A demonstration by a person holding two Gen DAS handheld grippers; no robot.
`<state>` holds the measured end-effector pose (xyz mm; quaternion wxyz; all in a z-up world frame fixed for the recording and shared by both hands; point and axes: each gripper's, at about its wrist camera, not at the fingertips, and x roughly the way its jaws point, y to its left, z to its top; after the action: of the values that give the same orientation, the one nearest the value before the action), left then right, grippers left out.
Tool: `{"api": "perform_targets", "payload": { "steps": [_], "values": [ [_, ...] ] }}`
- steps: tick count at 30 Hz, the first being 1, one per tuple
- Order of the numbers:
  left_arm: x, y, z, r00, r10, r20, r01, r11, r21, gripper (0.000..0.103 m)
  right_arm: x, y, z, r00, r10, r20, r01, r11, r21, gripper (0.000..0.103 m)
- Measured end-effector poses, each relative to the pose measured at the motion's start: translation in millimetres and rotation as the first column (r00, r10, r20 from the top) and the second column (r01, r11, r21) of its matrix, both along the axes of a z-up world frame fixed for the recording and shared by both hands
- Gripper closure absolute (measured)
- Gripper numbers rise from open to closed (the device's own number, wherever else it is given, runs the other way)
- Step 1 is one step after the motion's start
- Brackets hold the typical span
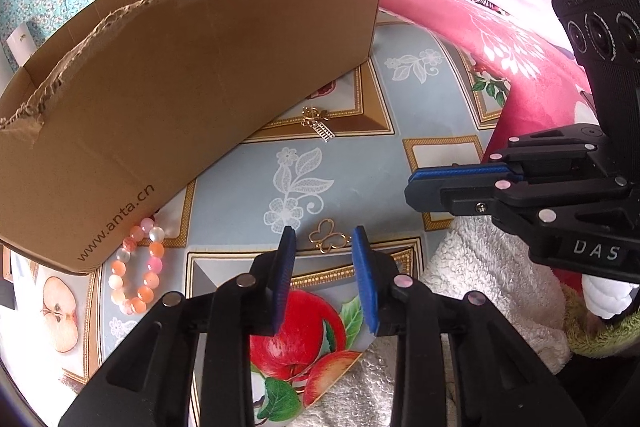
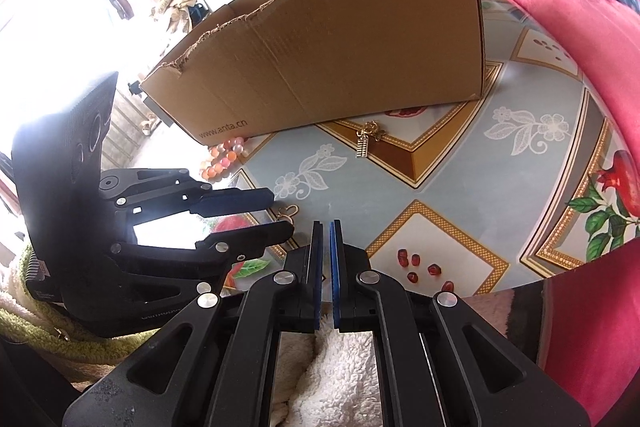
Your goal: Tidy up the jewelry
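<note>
Lying just beyond the parted left gripper [image 1: 324, 235] fingertips, apparently untouched: butterfly charm [image 1: 326, 239].

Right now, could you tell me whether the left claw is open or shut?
Open. The left claw shows a clear gap between its blue pads, with the gold butterfly charm lying on the tablecloth between the tips, unpinched.

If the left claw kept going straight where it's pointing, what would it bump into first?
Most likely the gold butterfly charm, lying on the tablecloth just beyond the left gripper and its open fingers. Depth is hard to judge.
</note>
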<state>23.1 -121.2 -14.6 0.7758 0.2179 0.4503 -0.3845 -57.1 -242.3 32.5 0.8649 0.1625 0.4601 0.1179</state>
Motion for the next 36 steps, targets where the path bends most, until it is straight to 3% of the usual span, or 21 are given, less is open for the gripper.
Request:
{"api": "perform_targets", "payload": {
  "steps": [11,14,36],
  "values": [
    [-2.7,-7.8,-1.5,0.999,0.03,0.027,-0.031,0.999,0.031,0.076,-1.0,-0.9,-0.6,1.0,-0.003,0.001,0.003,1.0,0.005,0.098],
    [-4.8,-10.1,-1.7,0.999,0.03,0.031,-0.031,0.999,0.035,0.084,-1.6,-1.3,0.2,1.0,-0.003,0.003,0.003,1.0,0.005,0.098],
    [-1.8,-5.4,-0.6,0.999,0.038,0.024,-0.038,0.999,0.017,0.084,1.5,0.5,1.7,1.0,0.001,0.004,-0.001,1.0,-0.004,0.098]
  ]
}}
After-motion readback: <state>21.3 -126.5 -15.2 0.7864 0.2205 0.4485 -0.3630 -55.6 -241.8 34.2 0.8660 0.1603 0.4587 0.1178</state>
